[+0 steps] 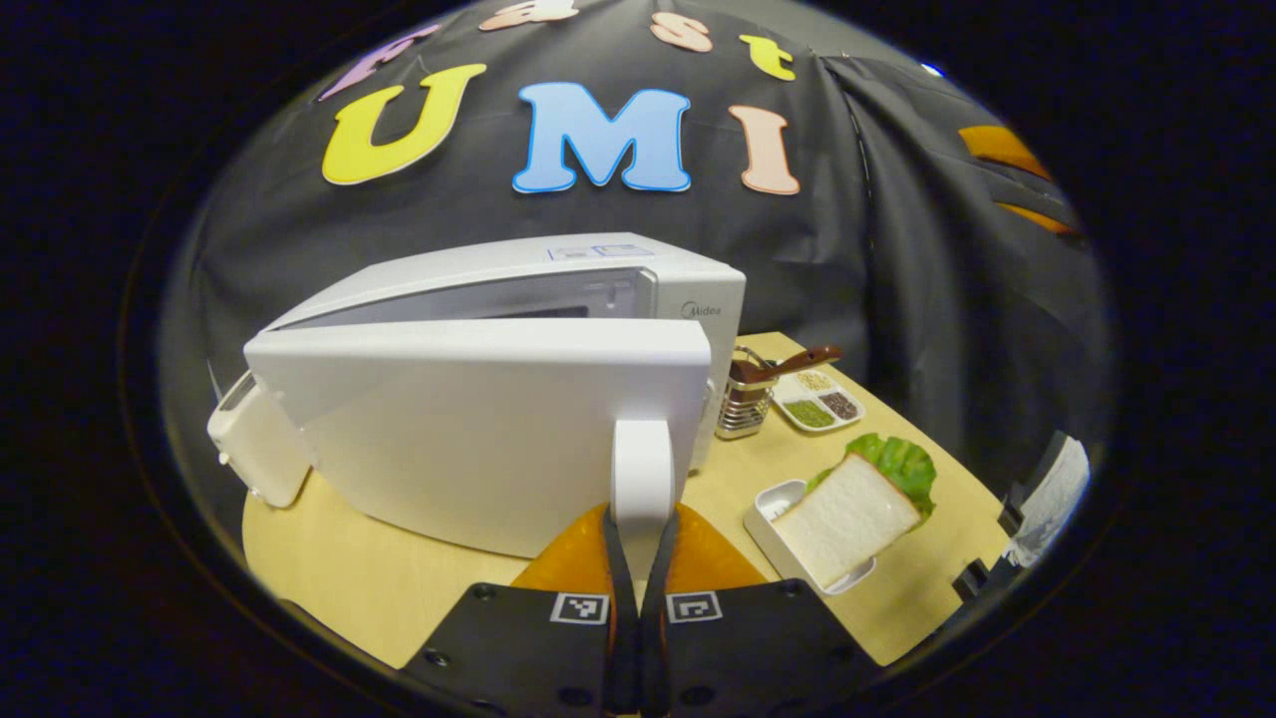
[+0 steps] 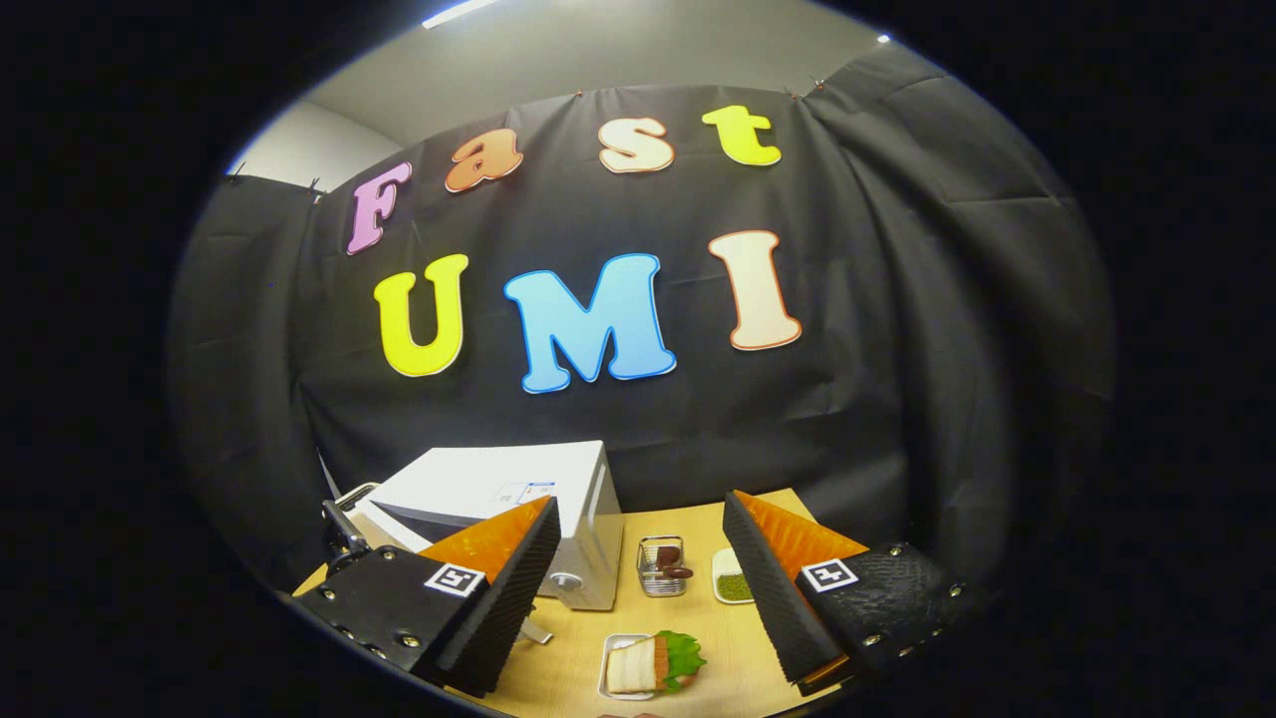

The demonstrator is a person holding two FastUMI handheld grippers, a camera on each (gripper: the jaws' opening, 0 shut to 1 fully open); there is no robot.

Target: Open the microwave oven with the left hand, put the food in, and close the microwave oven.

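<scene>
Left gripper [image 1: 641, 558]: fingers closed on the white door handle [image 1: 642, 479] of the microwave oven [image 1: 518, 289]. Door [image 1: 478, 419] swung partly open, front face turned toward the left gripper view. Oven standing on the wooden table [image 1: 379, 578], at its left.

Food: sandwich [image 1: 847, 514] with lettuce, lying in a small white tray [image 1: 773, 504] on the table, right of the oven and apart from it. Behind it: metal wire holder [image 1: 746, 399] and divided dish of grains [image 1: 819, 399].

Right gripper [image 2: 638, 558]: raised above the table, fingers wide apart, holding nothing. Sandwich [image 2: 653, 663] visible below between them.
</scene>
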